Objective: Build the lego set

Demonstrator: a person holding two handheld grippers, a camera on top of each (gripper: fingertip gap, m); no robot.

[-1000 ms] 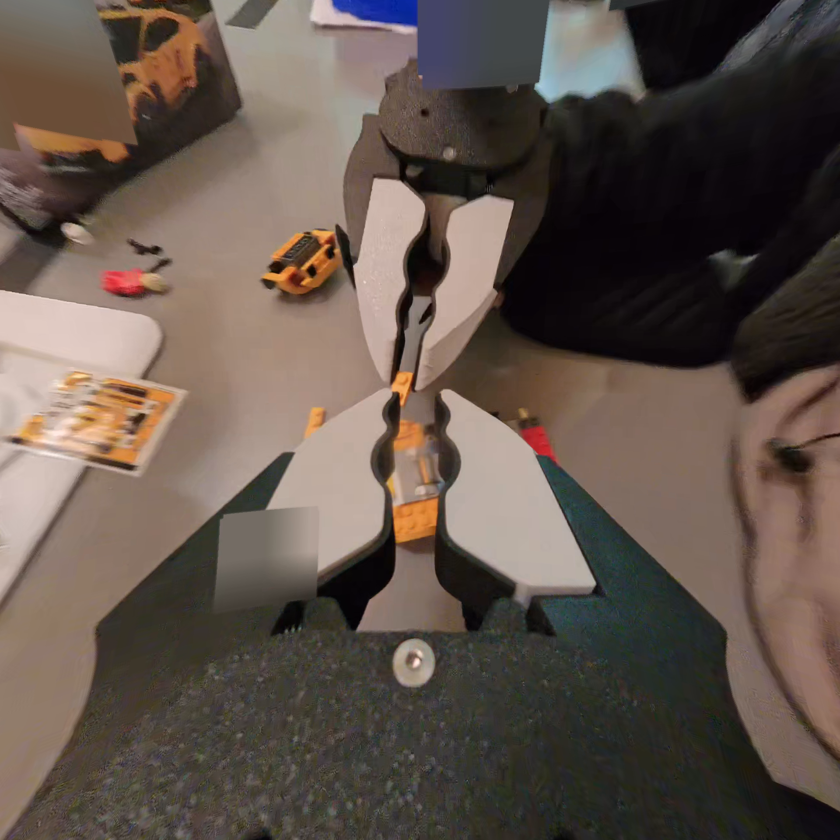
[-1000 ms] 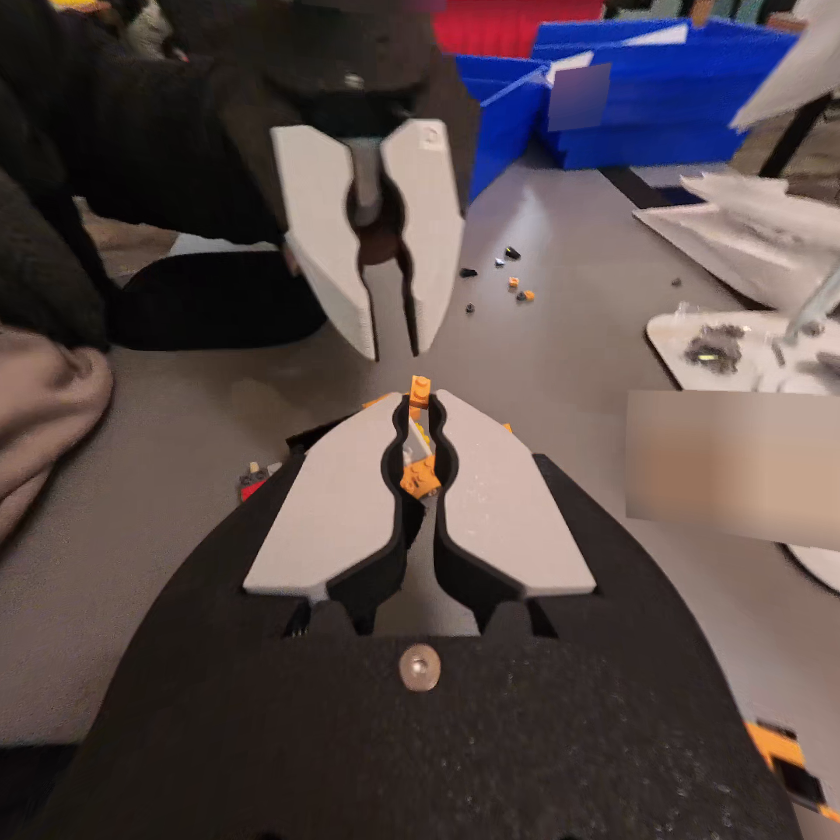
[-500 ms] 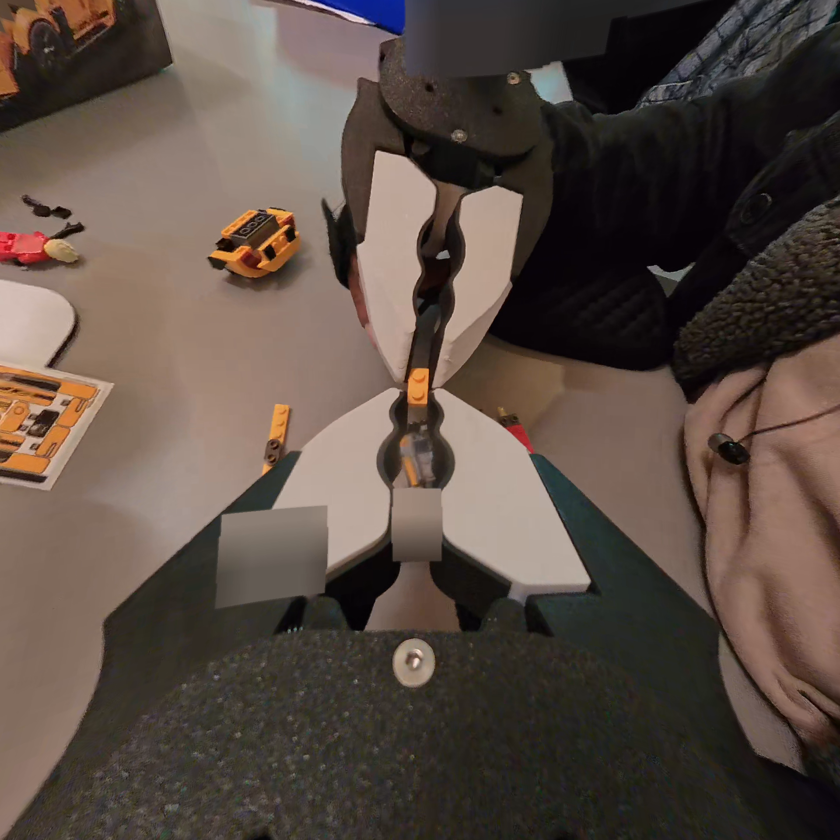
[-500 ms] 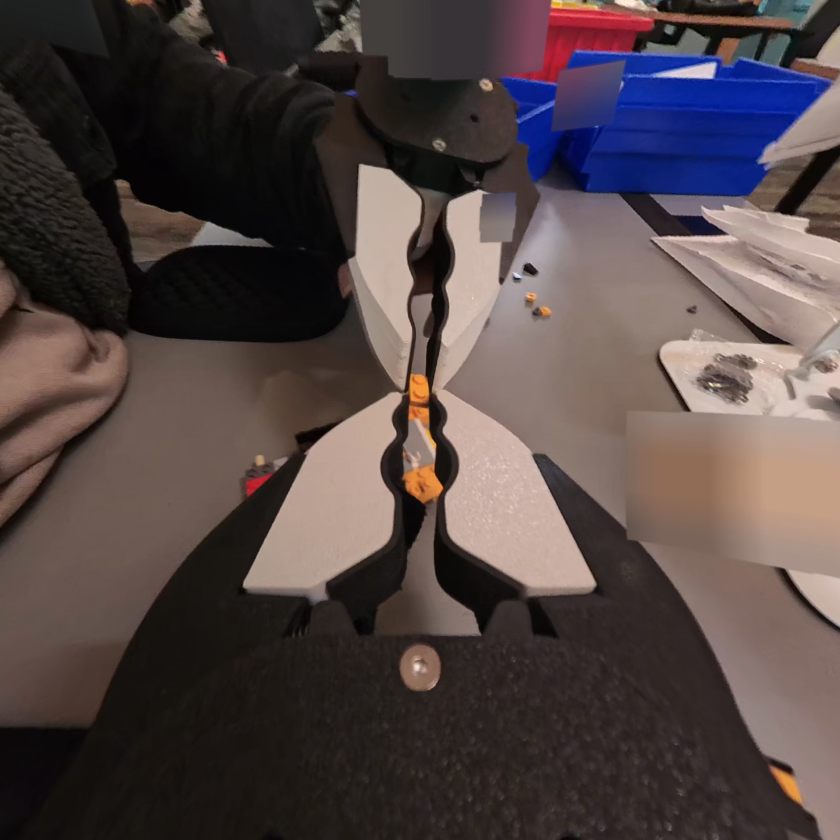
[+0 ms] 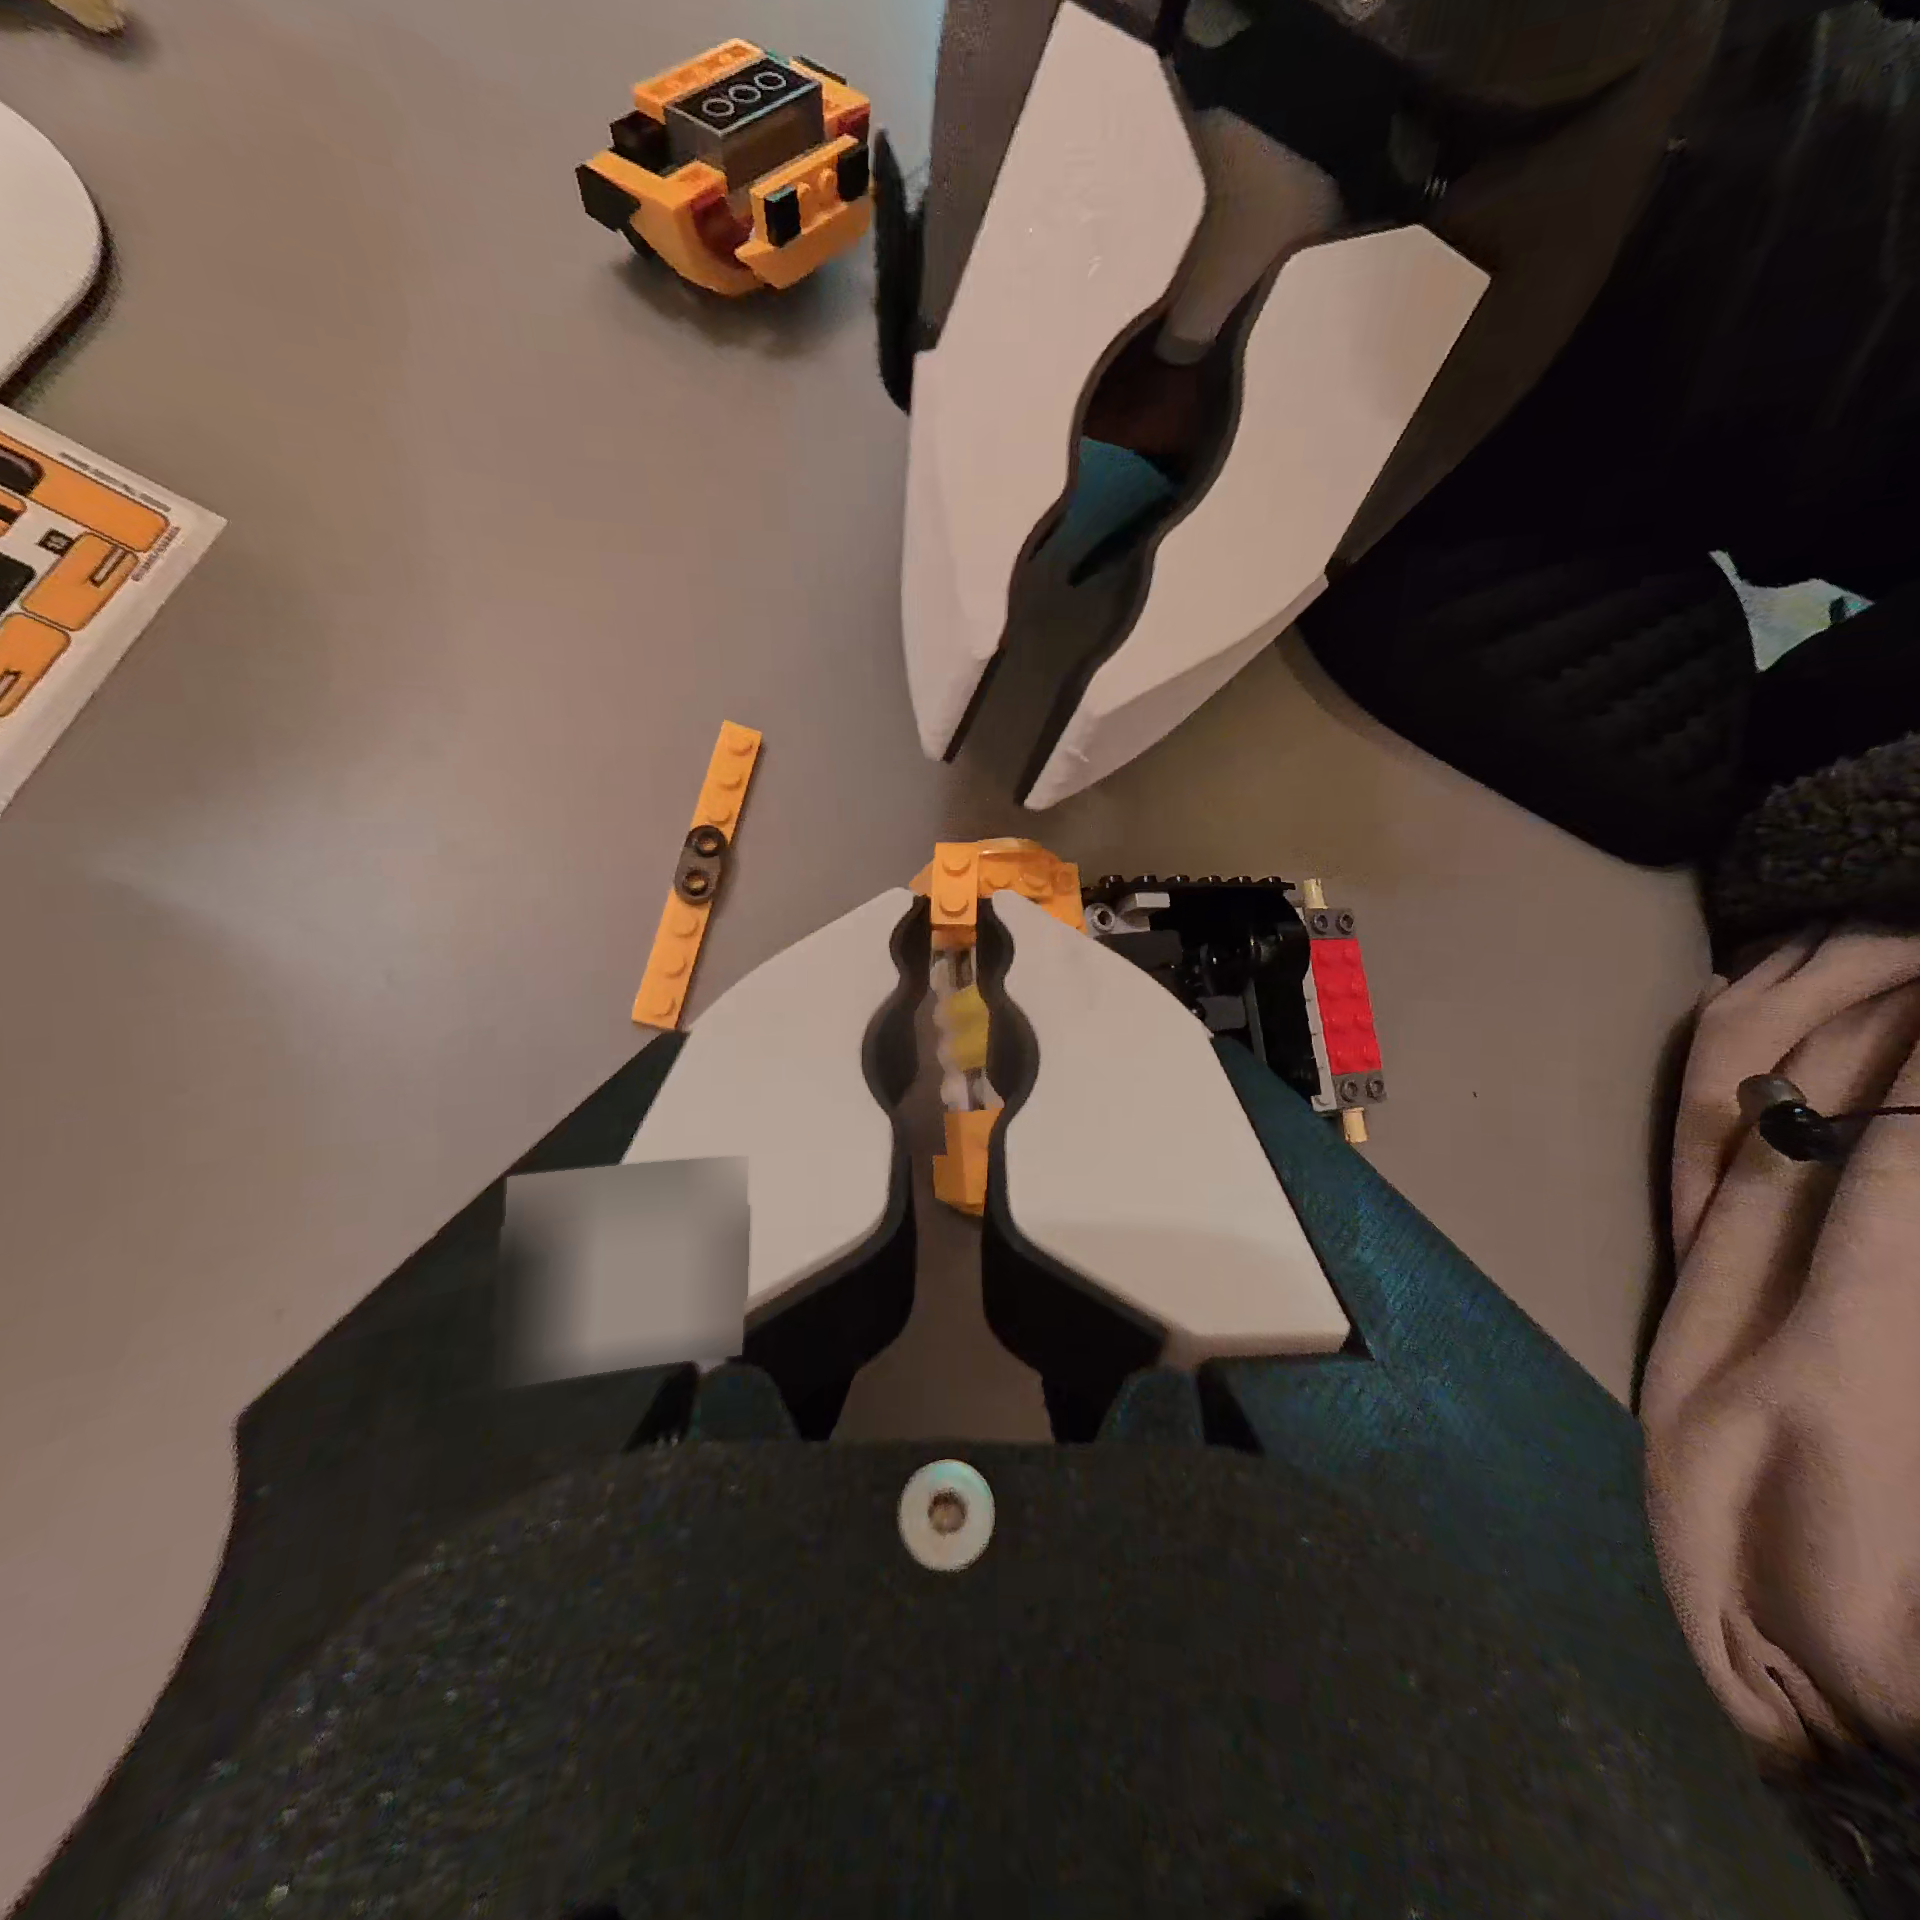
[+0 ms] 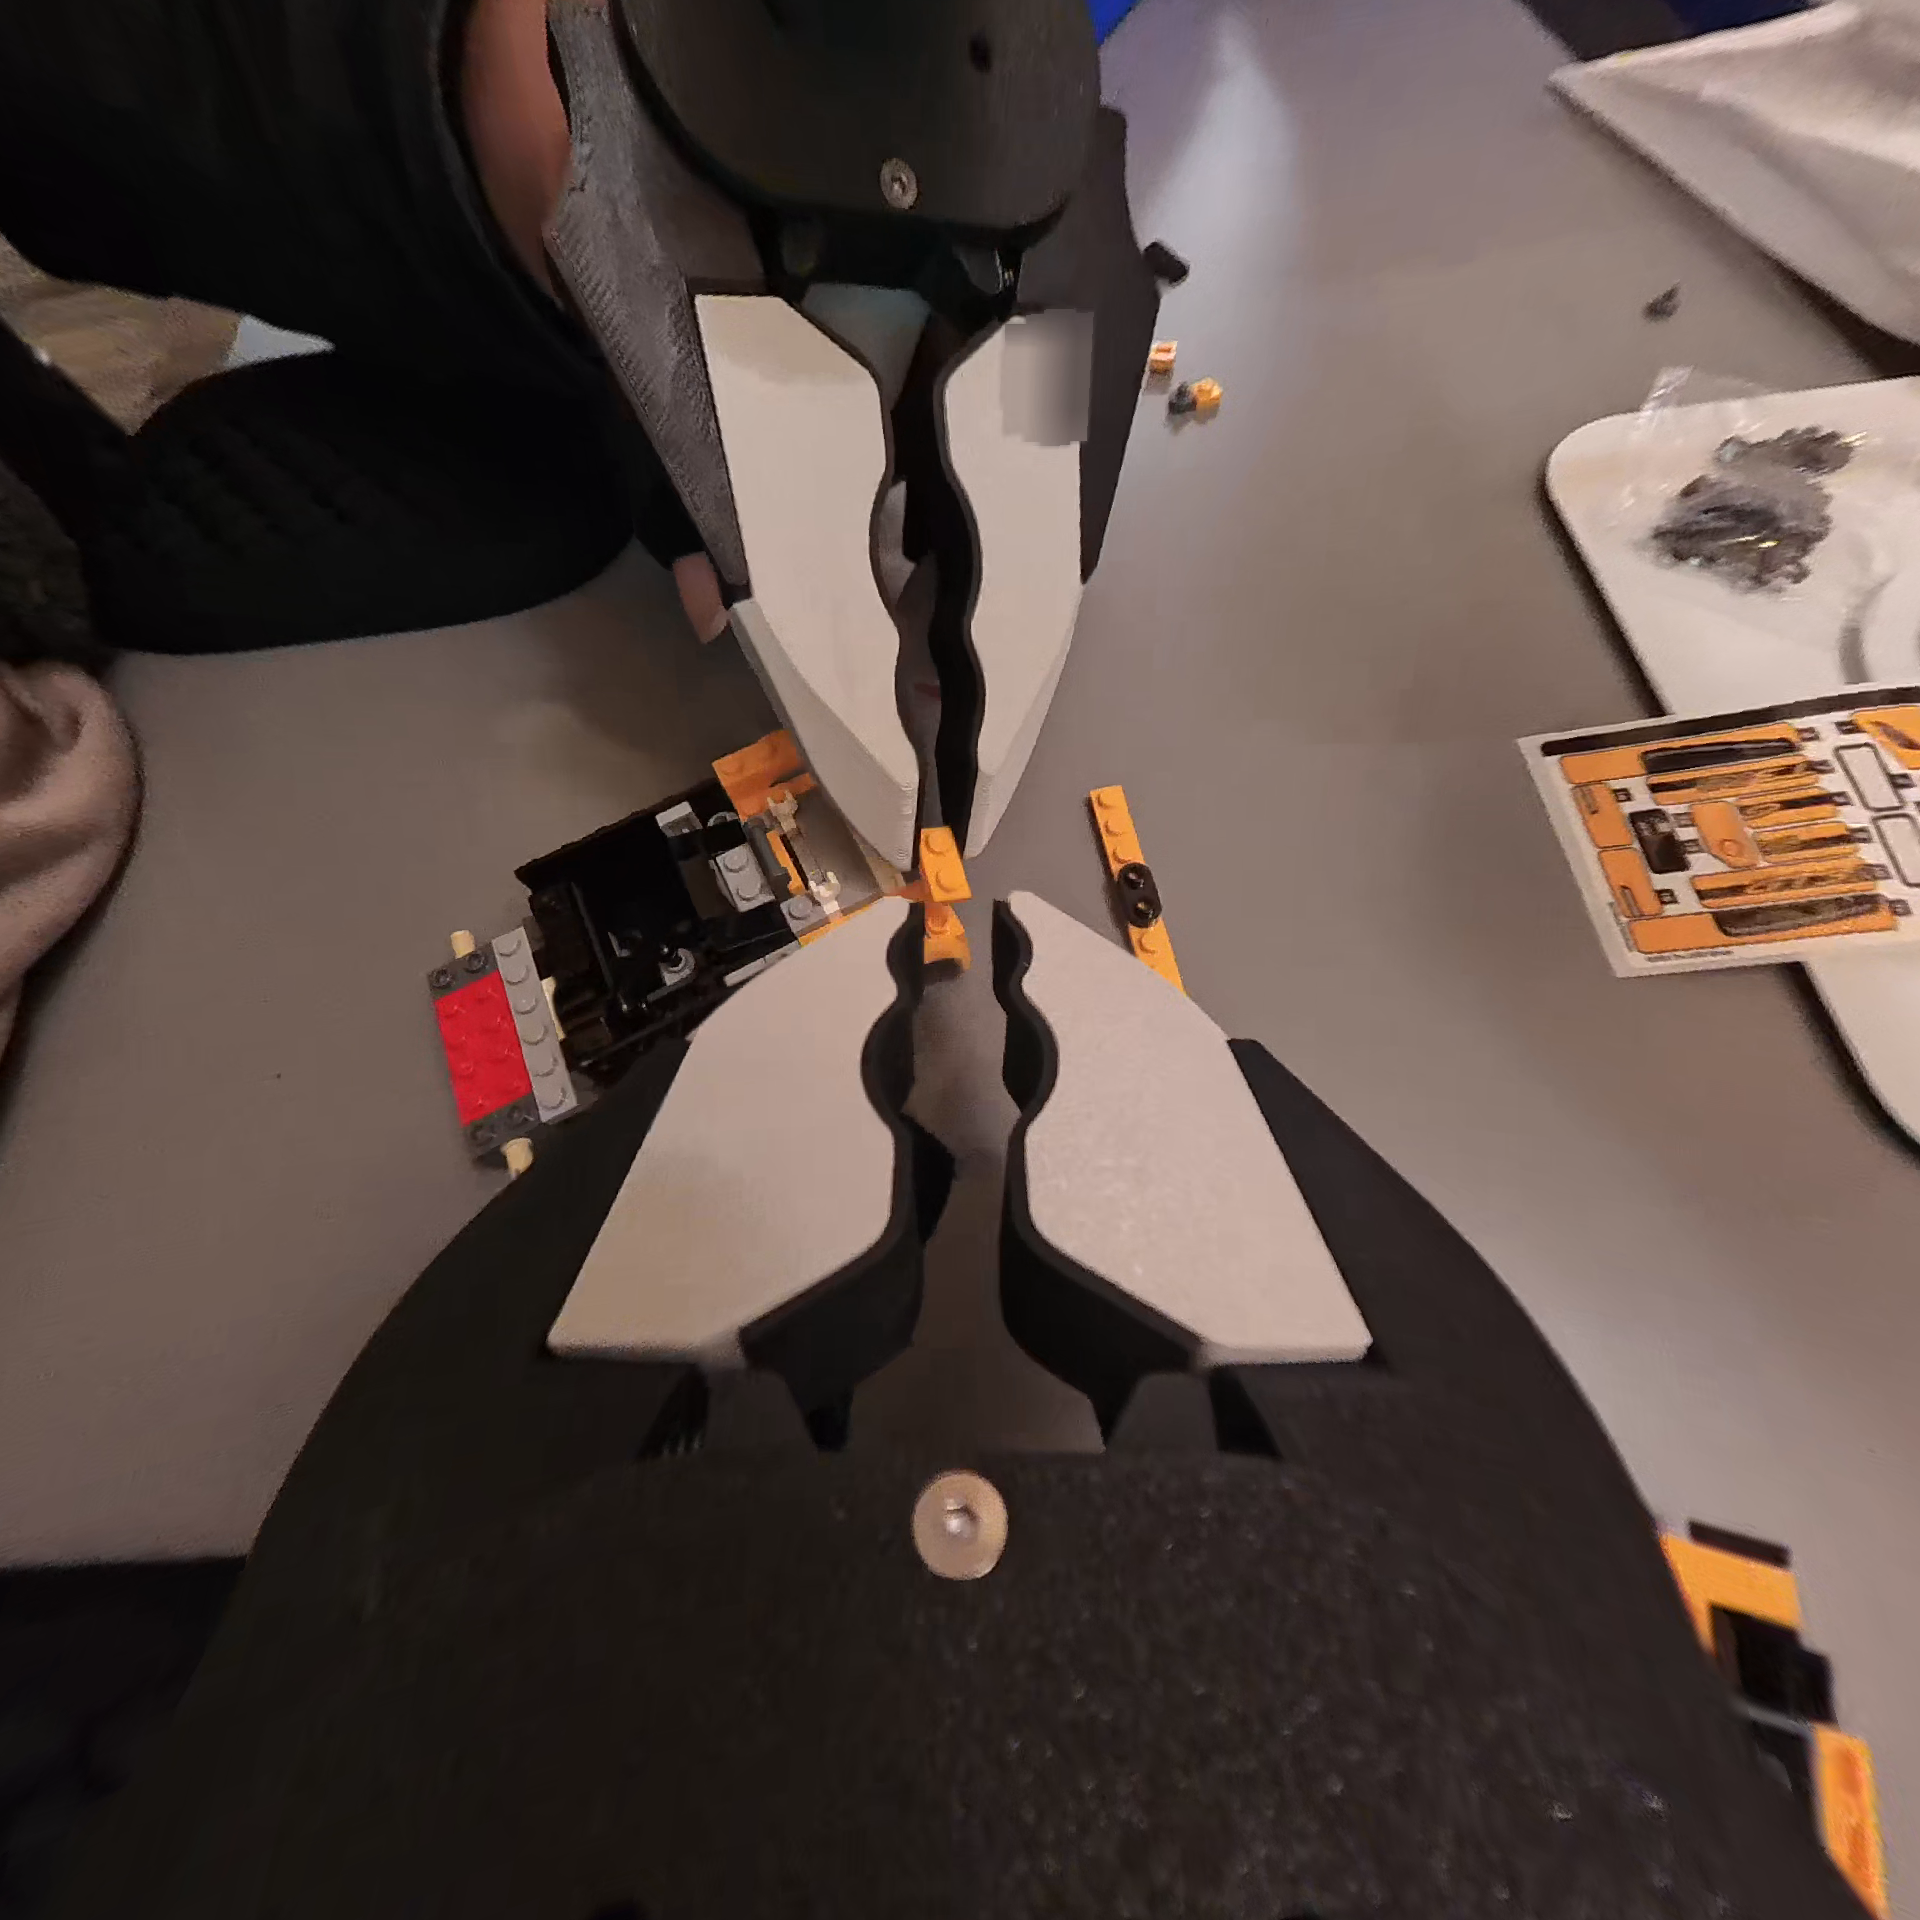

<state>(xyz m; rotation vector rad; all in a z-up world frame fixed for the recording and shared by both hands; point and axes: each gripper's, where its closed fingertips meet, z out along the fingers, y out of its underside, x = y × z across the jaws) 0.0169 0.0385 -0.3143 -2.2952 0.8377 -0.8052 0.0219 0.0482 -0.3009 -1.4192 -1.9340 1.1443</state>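
My left gripper point(image 5: 951, 909) is shut on a small orange lego sub-build point(image 5: 954, 878) with a clear and yellow middle, held just above the grey table. It comes in from the top of the right wrist view point(image 6: 940, 831), with the orange piece point(image 6: 943, 860) at its tips. My right gripper point(image 6: 956, 914) is open, its tips just short of that piece. In the left wrist view it point(image 5: 987, 774) hangs empty, a little beyond the piece. A black chassis with a red plate point(image 5: 1257, 966) lies on the table right beside both grippers point(image 6: 623, 935).
A long orange plate with a black part point(image 5: 701, 878) lies to the left. An orange and black sub-build point(image 5: 727, 177) sits farther back. A sticker sheet point(image 6: 1725, 831) overlaps a white tray point(image 6: 1621, 582) that holds small black parts. Loose bits point(image 6: 1195, 390) lie beyond. Dark sleeves and a beige garment border the table. My two grippers' fingertips are within a few centimetres of each other.
The right gripper held the orange sub-build and the left was open. They met tip to tip; the left has shut on the piece, the right has let go and drawn back slightly.
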